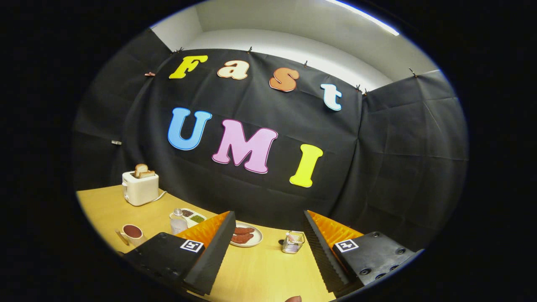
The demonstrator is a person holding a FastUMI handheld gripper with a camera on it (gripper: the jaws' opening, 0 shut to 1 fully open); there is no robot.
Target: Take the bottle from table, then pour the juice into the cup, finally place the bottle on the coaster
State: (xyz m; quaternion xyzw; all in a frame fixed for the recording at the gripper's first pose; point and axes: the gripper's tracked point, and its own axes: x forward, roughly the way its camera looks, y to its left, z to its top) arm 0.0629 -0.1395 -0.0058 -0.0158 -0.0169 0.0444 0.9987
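A small clear bottle with a pale cap stands upright on the yellow table, just left of my left finger. Further left and nearer sits a white cup with a dark red inside. My gripper is open, held above the table, with nothing between its fingers. The bottle stands outside the gap, beside the left finger's tip. A reddish-brown rounded edge peeks in at the table's near side between the fingers; I cannot tell what it is.
A white toaster with toast stands at the back left, its cord trailing right. A divided sauce dish sits behind the bottle. A plate of sausages and a small wire holder lie ahead between the fingers. A thin stick lies by the cup.
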